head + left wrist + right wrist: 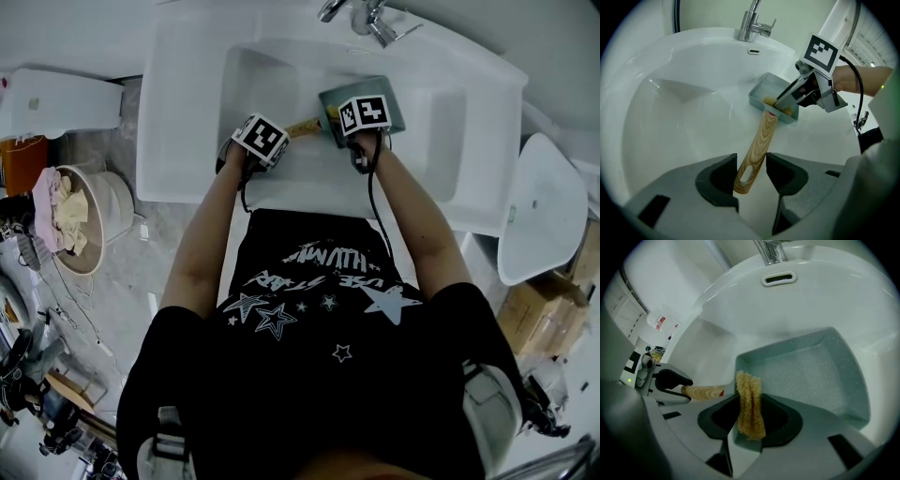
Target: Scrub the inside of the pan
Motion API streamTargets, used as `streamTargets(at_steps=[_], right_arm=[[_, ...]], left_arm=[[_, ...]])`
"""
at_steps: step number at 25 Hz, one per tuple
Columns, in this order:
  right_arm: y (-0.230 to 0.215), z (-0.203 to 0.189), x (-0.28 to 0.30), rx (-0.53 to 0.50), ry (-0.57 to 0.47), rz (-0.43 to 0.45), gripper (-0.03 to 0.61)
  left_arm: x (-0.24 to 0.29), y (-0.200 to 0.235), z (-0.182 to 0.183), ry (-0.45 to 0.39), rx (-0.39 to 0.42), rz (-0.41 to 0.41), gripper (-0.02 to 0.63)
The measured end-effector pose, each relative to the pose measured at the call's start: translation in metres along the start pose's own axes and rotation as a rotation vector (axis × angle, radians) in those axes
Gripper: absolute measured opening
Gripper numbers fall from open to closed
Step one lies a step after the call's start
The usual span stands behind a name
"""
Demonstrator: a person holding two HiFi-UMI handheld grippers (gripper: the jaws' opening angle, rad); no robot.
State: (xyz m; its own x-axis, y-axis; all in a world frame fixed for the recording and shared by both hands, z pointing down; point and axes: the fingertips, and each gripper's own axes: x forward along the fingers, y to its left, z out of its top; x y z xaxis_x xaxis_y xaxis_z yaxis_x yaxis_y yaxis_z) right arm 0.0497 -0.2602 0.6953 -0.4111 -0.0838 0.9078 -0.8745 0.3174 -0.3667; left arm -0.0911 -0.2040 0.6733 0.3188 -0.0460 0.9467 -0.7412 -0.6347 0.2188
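Observation:
A square grey-green pan with a wooden handle lies in the white sink. My left gripper is shut on the handle's end, one jaw on each side. My right gripper is shut on a yellow loofah sponge, which stands upright between its jaws at the pan's near rim. The speckled pan floor lies just beyond the sponge. In the left gripper view the right gripper reaches into the pan by the handle joint.
The faucet stands at the sink's back, above an overflow slot. A white toilet tank and a bucket of rags sit to the left. A loose white basin and cardboard boxes are on the right.

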Motion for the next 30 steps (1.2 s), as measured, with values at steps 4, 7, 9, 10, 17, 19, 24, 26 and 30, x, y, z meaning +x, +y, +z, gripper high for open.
streamTargets(at_steps=[4,7,9,10,17,19,24,26,30], right_arm=[[-0.001,0.000,0.003,-0.012,0.013,-0.003,0.141],[-0.001,0.000,0.004,-0.029,0.026,-0.009,0.141],[-0.002,0.000,0.004,-0.054,0.038,-0.026,0.141],[-0.003,0.000,0.005,-0.065,0.041,-0.036,0.141],[-0.019,0.002,-0.003,-0.086,0.017,-0.104,0.141],[-0.027,0.003,-0.007,-0.076,0.009,-0.124,0.141],[-0.053,0.006,-0.017,-0.094,0.003,-0.197,0.143],[-0.064,0.007,-0.020,-0.104,0.006,-0.224,0.143],[-0.083,0.009,-0.028,-0.105,-0.005,-0.273,0.144]], left_arm=[[0.001,0.000,-0.002,0.001,-0.010,-0.003,0.194],[0.004,0.000,-0.002,-0.003,-0.015,-0.010,0.195],[0.000,0.001,-0.001,0.001,-0.015,-0.003,0.195],[-0.001,0.001,-0.001,0.004,-0.016,0.000,0.195],[-0.001,0.000,-0.002,0.003,-0.012,0.004,0.195],[-0.002,0.001,-0.003,0.005,-0.011,0.005,0.195],[-0.002,0.002,-0.003,0.012,-0.010,0.014,0.195],[-0.003,0.002,-0.004,0.021,-0.009,0.019,0.194],[0.000,0.000,-0.002,0.013,-0.012,0.010,0.195]])
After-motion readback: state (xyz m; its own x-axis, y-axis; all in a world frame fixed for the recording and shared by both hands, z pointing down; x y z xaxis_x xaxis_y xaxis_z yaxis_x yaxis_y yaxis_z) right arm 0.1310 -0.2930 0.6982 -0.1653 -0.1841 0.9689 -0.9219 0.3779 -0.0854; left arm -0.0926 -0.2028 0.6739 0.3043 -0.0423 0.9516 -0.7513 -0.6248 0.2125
